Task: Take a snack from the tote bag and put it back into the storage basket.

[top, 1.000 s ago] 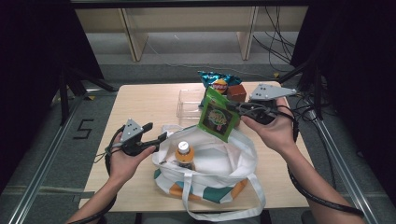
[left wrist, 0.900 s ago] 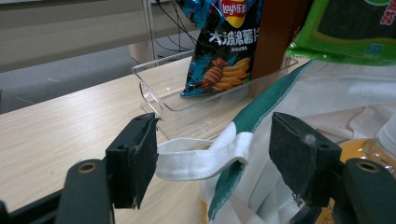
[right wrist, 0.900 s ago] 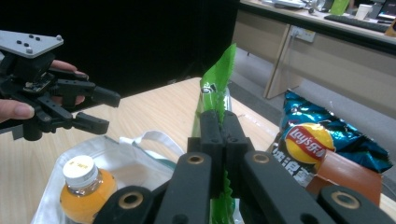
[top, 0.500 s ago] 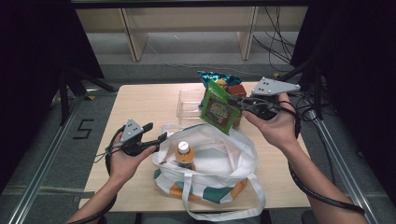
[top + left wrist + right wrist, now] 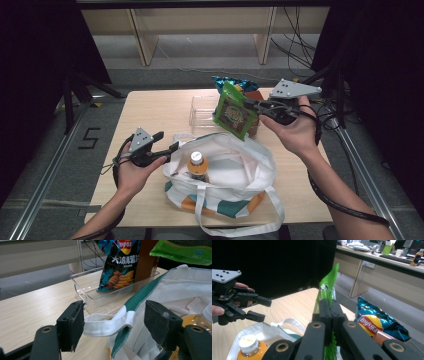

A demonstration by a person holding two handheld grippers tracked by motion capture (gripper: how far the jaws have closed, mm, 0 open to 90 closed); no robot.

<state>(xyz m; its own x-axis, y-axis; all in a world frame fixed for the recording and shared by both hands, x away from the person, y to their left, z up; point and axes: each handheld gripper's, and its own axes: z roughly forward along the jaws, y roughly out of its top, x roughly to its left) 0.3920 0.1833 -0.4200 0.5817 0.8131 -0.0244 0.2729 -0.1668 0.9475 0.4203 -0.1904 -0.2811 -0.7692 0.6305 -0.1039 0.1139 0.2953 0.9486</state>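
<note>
Green snack packet, pinched edge-on in the closed right gripper, hangs above the tote bag at 1 o'clock; left gripper, jaws wide, straddles the bag's handle. Orange bottle stands inside.

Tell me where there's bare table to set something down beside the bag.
Bare wood lies left of the clear tray, running down to the left gripper and the tote bag. It is crowded at the far right, where the chip bag stands and the green packet hangs.

The green snack packet hangs tilted above the open white tote bag, seemingly unopened.
</note>
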